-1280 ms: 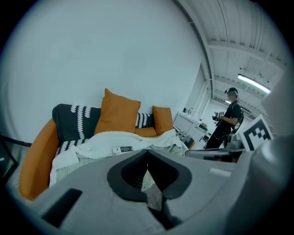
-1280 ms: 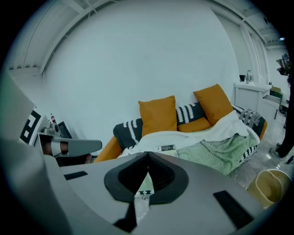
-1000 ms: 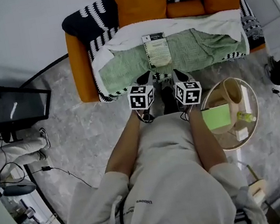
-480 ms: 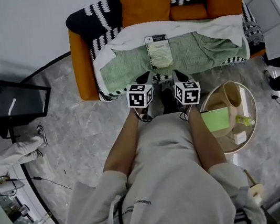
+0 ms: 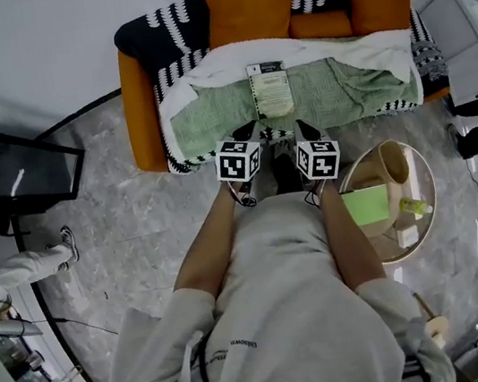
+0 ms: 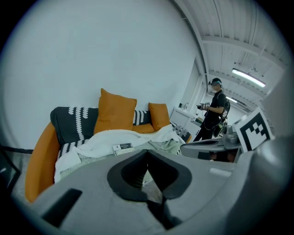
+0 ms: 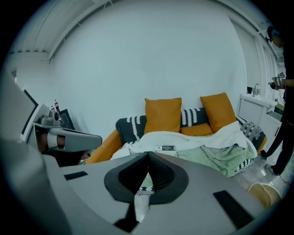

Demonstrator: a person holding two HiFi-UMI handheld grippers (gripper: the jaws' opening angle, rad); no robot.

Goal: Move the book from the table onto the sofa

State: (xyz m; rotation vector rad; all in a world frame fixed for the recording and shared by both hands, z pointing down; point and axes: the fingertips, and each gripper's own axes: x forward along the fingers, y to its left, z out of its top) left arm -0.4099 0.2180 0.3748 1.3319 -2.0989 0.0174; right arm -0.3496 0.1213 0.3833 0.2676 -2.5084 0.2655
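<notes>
The book (image 5: 269, 90), pale with a dark band at its far end, lies flat on the green blanket (image 5: 209, 120) spread over the orange sofa (image 5: 140, 111). It also shows in the left gripper view as the book (image 6: 123, 148) and in the right gripper view as the book (image 7: 165, 148). My left gripper (image 5: 247, 130) and right gripper (image 5: 302, 125) hang side by side just short of the sofa's front edge, apart from the book. Both are shut with nothing between their jaws, as seen at the left gripper (image 6: 147, 154) and right gripper (image 7: 148, 156).
A round side table (image 5: 428, 199) stands at the right with a green box (image 5: 366, 205), a tan cylinder (image 5: 395, 161) and a small bottle (image 5: 415, 204). Orange cushions (image 5: 251, 4) line the sofa back. A black screen (image 5: 12, 178) stands left. Bystanders: legs (image 5: 18, 268), another person (image 6: 214, 110).
Both grippers stay where they were, shut. The book has not moved. The bystander at the left has walked further toward the left edge.
</notes>
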